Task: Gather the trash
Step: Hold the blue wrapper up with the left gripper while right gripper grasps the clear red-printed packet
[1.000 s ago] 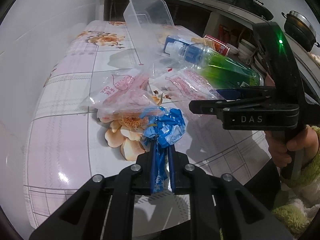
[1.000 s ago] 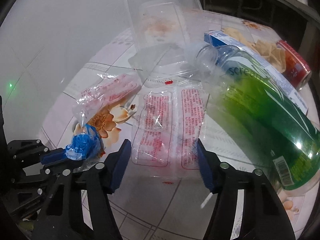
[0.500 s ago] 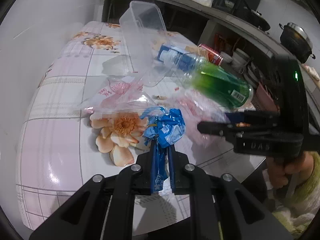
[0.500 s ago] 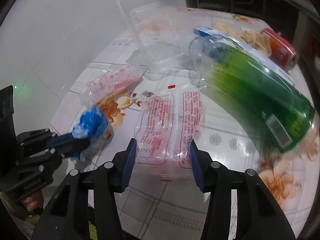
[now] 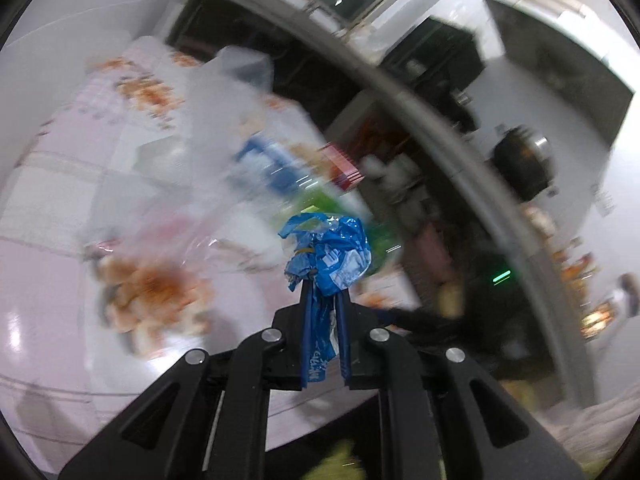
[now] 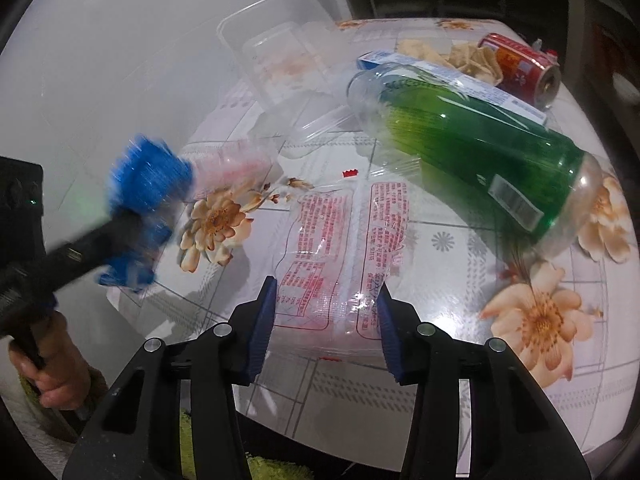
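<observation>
My left gripper (image 5: 322,290) is shut on a crumpled blue wrapper (image 5: 328,252), held up off the flowered table (image 6: 440,360). In the right wrist view the blue wrapper (image 6: 144,184) shows blurred at the left. My right gripper (image 6: 326,292) points down at the table's near edge, its jaws closing. A clear wrapper with red print (image 6: 340,236) lies flat between its blue pads (image 6: 264,320); I see no firm pinch on it. The left wrist view is smeared by motion.
A green plastic bottle (image 6: 472,136) lies on its side to the right, with a red can (image 6: 520,68) and a blue carton (image 6: 400,60) behind it. A clear tub (image 6: 276,44) and another clear bag (image 6: 236,164) sit toward the wall. A hand (image 6: 60,380) holds the left gripper.
The left gripper has lifted and tilted upward with the blue wrapper. The right gripper has slid toward the near edge and its jaws have narrowed around the clear wrapper.
</observation>
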`<state>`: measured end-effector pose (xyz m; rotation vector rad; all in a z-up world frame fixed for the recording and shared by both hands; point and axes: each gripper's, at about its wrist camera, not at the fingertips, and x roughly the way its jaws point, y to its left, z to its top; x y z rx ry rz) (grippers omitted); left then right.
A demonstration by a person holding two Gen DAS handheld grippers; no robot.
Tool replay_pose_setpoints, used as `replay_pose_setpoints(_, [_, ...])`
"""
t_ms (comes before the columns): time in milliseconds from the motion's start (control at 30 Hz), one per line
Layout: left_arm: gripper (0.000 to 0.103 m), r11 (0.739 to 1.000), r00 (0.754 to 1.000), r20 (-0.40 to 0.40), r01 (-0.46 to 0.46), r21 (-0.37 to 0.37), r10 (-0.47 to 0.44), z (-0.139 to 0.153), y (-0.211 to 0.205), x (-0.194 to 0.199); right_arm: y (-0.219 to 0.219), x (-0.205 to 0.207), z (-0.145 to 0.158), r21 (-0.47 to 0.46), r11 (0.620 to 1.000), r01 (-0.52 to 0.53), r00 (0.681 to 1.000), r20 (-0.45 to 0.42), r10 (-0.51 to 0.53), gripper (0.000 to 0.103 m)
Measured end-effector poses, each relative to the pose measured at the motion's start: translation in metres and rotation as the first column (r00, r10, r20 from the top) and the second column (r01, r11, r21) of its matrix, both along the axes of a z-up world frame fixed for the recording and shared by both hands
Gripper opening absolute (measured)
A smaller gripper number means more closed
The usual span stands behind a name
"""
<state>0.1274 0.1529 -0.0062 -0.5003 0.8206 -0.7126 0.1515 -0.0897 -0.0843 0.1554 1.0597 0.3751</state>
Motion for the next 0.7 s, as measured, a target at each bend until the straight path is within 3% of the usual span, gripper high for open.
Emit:
replay_pose_setpoints(67, [0.011,0.996,1.0,0.025,0.015,-0.091,-0.013,0.016,0.003,0.004,-0.002,-0.002,0.001,0.003,1.0,0.007,1.0,0.004,-0.007,0.044])
replay_pose_setpoints(133, [0.011,0.993,0.998,0.064,0.008,-0.114,-0.001,0.032,0.004,0.009,-0.002,-0.002,0.001,0.009,1.0,0.014,1.0,0.009,-0.014,0.043])
replay_pose_setpoints(267, [0.011,1.0,0.994,0.111,-0.019,-0.015,0.02,0.042,-0.007,0.015,-0.008,-0.006,0.008,0.031,0.999,0.031,0.999,0.025,-0.032,0.043])
replay_pose_setpoints(700, [0.011,0.981,0.999,0.048,-0.021,0.194,0.012,0.004,-0.033,0.014,-0.042,-0.034,0.018,0.111,0.987,0.12,0.992,0.022,-0.123,0.042])
